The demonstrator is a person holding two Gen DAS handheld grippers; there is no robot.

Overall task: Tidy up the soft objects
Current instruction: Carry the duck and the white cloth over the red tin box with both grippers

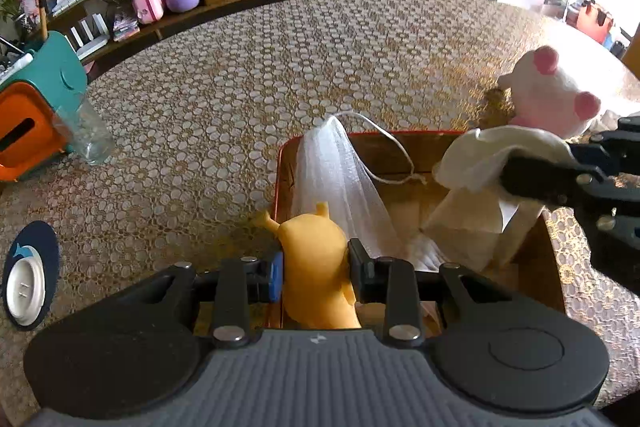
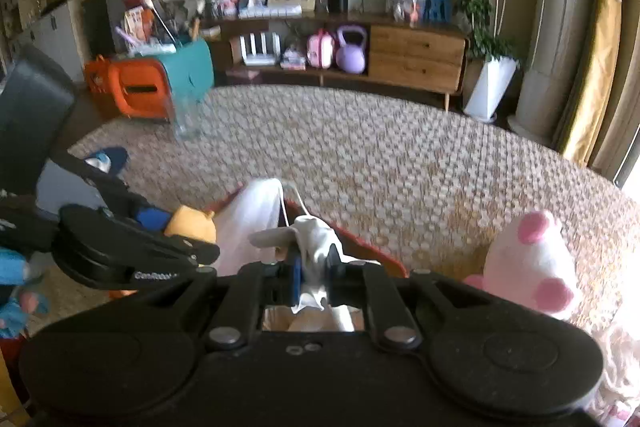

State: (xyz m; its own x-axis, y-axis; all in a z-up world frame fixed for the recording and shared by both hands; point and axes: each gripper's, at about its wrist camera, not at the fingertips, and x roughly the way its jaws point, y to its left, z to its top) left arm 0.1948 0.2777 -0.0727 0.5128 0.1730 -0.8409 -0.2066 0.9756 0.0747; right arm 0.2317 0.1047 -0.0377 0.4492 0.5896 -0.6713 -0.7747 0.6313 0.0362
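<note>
My left gripper [image 1: 316, 267] is shut on a yellow soft toy [image 1: 316, 259] and holds it over the near left corner of a red-rimmed box [image 1: 280, 163]. A white mesh bag [image 1: 340, 183] with a string stands in the box. My right gripper [image 2: 314, 267] is shut on a cream cloth [image 2: 316, 239] above the box's right side; it shows in the left wrist view [image 1: 488, 159] too. A white and pink plush [image 1: 556, 95] sits on the table beyond the box, also seen in the right wrist view [image 2: 536, 259]. The yellow toy [image 2: 192, 223] shows there at left.
The round table has a lace-patterned cloth [image 1: 280, 67]. A clear glass [image 1: 86, 135] and an orange and teal tissue box [image 1: 36, 115] stand at the left. A dark coaster with a white disc [image 1: 28, 279] lies near the left edge. A sideboard [image 2: 400, 51] stands behind.
</note>
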